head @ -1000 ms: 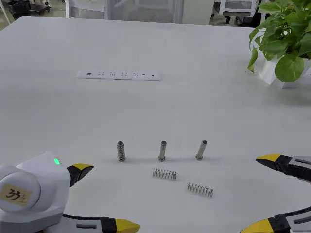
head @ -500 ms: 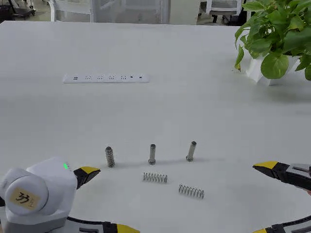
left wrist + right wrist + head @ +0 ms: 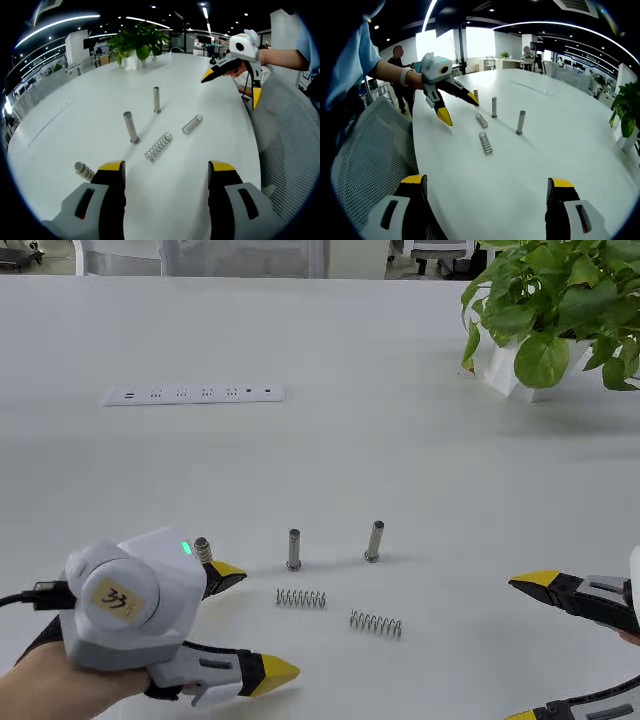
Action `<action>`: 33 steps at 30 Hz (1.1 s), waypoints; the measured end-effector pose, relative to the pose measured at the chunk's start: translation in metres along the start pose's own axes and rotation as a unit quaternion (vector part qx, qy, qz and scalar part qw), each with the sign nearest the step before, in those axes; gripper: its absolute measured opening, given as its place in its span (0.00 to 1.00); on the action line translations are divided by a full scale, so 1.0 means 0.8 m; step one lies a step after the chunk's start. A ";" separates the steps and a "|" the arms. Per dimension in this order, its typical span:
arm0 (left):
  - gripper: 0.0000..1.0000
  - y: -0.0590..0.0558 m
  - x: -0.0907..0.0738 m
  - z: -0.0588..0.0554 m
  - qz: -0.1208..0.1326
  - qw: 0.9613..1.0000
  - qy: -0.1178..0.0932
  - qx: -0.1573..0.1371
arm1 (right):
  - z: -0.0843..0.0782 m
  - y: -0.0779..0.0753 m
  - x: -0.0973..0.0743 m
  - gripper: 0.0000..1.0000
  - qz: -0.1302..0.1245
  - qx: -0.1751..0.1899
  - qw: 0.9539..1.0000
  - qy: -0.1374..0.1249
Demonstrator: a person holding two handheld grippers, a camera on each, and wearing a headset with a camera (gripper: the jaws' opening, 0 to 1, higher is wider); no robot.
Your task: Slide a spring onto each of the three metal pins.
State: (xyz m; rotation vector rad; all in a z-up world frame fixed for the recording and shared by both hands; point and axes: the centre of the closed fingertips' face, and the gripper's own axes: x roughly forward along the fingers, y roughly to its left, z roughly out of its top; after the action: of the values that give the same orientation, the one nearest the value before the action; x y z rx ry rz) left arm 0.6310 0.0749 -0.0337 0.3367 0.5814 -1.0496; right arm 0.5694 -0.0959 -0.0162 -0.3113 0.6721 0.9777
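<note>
Both tongs are wide open and hold nothing. The left tongs (image 3: 250,625) lie low over the tabletop (image 3: 400,440). The pin with a spring already on it (image 3: 203,550) stands just beside the tip of their farther jaw. The near spring (image 3: 301,597) lies flat ahead of these tongs, and the middle pin (image 3: 294,549) stands upright just behind it. The far spring (image 3: 376,623) and the third pin (image 3: 373,540) are between the two tongs, well apart from the right tongs (image 3: 525,650).

I judge that the springs are very light, thin and ready to roll, and that they bend if they are pressed hard. It is better to take one gently across the coils near its middle, so that an open end stays free for the pin.

Compared with one second ago, the left tongs have moved forward. Their tip was then short of the sprung pin and is now beside it. The pins and springs keep the same arrangement.
</note>
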 end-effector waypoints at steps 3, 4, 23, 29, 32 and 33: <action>0.57 0.004 0.007 -0.001 0.002 1.000 0.009 0.006 | -0.005 0.001 0.000 0.99 0.000 0.004 1.000 0.000; 0.55 0.005 0.010 0.000 0.002 1.000 0.011 0.007 | -0.005 0.002 0.000 0.99 0.000 0.005 1.000 -0.001; 0.29 0.017 0.034 0.005 0.002 0.997 0.067 0.046 | -0.016 0.007 -0.005 0.99 -0.008 0.026 1.000 -0.008; 0.24 0.018 0.037 -0.001 -0.010 0.995 0.091 0.041 | -0.017 0.006 -0.005 0.98 -0.010 0.029 0.999 -0.010; 0.21 0.016 0.037 -0.002 -0.020 0.994 0.101 0.036 | -0.019 0.007 -0.004 0.98 -0.009 0.030 0.999 -0.008; 0.21 0.016 0.037 -0.002 -0.021 0.994 0.104 0.038 | -0.019 0.007 -0.004 0.98 -0.009 0.030 0.999 -0.008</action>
State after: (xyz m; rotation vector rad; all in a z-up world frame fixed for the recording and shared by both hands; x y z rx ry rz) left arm 0.6529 0.0606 -0.0528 0.5063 0.7385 -1.0863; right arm 0.5577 -0.1034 -0.0253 -0.2551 0.6813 0.9395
